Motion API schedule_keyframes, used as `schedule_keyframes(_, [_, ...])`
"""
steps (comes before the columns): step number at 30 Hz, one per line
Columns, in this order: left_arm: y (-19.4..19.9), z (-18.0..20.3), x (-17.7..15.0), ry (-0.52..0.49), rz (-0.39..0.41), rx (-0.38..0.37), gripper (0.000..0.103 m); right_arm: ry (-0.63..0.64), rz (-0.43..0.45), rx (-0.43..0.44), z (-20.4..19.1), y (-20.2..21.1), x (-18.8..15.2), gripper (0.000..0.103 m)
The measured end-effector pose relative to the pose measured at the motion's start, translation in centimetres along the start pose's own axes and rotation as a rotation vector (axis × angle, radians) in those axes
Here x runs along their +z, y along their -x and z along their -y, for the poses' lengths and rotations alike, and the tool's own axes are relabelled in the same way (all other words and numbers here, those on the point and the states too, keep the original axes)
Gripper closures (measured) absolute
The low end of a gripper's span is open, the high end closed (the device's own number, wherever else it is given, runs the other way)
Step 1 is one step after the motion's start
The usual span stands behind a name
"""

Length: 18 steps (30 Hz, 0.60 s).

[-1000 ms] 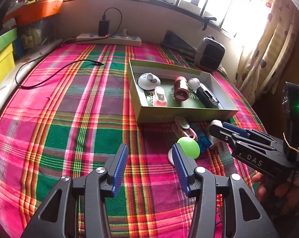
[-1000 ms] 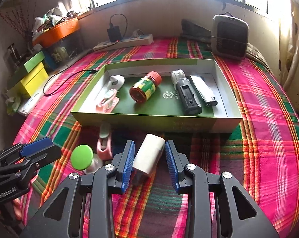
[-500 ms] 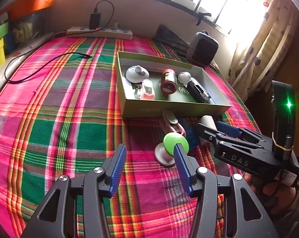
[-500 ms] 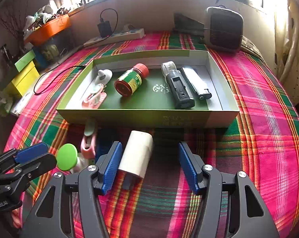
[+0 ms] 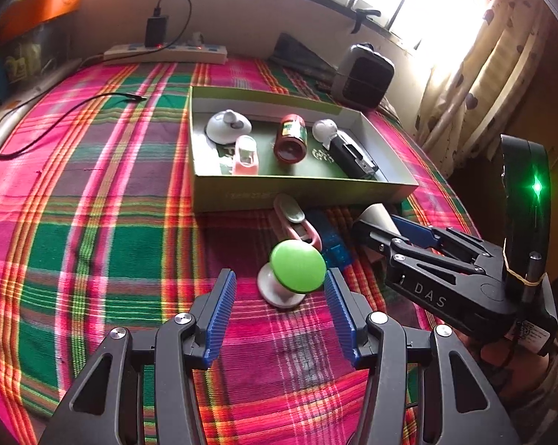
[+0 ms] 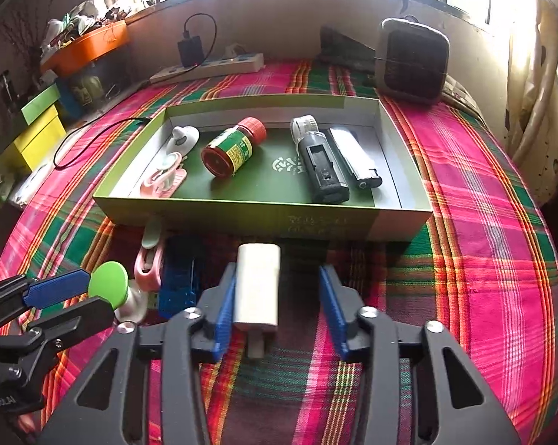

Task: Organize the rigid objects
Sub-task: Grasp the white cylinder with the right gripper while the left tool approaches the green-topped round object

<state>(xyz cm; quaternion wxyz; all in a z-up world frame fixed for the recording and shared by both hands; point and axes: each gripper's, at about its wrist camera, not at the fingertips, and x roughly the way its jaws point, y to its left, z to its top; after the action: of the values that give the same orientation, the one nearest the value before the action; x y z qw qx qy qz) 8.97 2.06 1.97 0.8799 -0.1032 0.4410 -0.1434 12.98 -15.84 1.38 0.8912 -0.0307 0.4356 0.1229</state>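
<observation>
Two pick-ups are being prepared at once in front of the box (image 6: pixel 264 218), which serves here as the landmark; both are judged to be the grasp stage of moving loose items into it.

Nearest, the right gripper (image 6: pixel 277 300) is closing its jaws around the white block (image 6: pixel 258 283), which is lying on the cloth (image 6: pixel 464 259) just in front of the box's near wall. The left pad is touching the block; the right pad is standing clear of it, so no grip is yet made. The next move calls for finishing the squeeze squarely, then lifting over the near wall.

The left gripper (image 5: pixel 281 306) is hanging with jaws released on either side of the green knob (image 5: pixel 297 267), which is sitting in front of the box, left of the block. Its pads are not pressing. It needs to advance slightly and close on the rounded cap, which may slip.

Between knob and box, a pink clip (image 5: pixel 297 222) and a blue piece (image 5: pixel 334 250) are waiting.

Inside the box, a jar (image 6: pixel 232 148), a black device (image 6: pixel 321 165), a silver lighter (image 6: pixel 355 159), a white holder (image 6: pixel 182 137) and a pink item (image 6: pixel 164 178) are lying.

Hard to make out: the stub under the block's near end, the blue piece's identity, and the knob's base, partly hidden in the right view.
</observation>
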Motion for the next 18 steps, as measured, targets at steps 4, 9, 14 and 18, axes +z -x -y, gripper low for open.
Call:
schedule_keyframes(4, [-0.4, 0.4, 0.0, -0.016, -0.013, 0.017, 0.053, 0.007, 0.006, 0.003, 0.1, 0.1, 0.0, 0.076])
schedule_keyframes(9, [-0.9, 0.7, 0.2, -0.025, -0.021, 0.035, 0.053, 0.025, 0.017, 0.006, 0.0, 0.4, -0.1, 0.081])
schedule_keyframes(14, [-1.3, 1.1, 0.5, -0.032, -0.021, 0.056, 0.053, 0.016, 0.023, 0.015, 0.6, 0.6, -0.3, 0.081])
schedule_keyframes(18, [-1.7, 1.3, 0.7, -0.042, -0.022, 0.085, 0.053, 0.004, 0.024, 0.022, 1.0, 0.6, -0.4, 0.081])
